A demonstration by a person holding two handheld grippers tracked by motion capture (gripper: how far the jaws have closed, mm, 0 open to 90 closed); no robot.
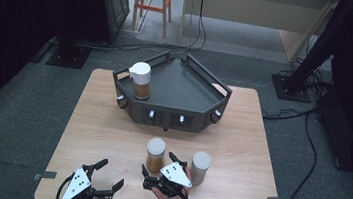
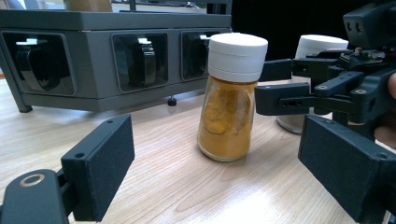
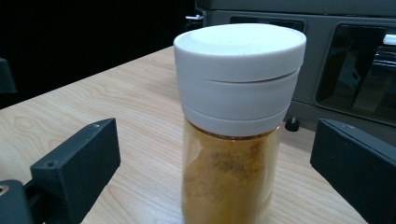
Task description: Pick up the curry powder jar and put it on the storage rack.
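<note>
Yellow spice jar point(image 1: 155, 154) stood upright on desk point(image 1: 106, 126), just in front of grey rack point(image 1: 173, 91), white cap on. Right gripper point(image 1: 157, 164) sat at jar, fingers point(image 3: 77, 172) apart either side, not touching glass. Left gripper point(image 1: 109, 173) low at near desk edge, fingers point(image 2: 100, 163) apart, holding nothing. Second white-capped jar point(image 1: 200, 167) stood just right of first. Third jar point(image 1: 140, 80) stood on rack's left corner
</note>
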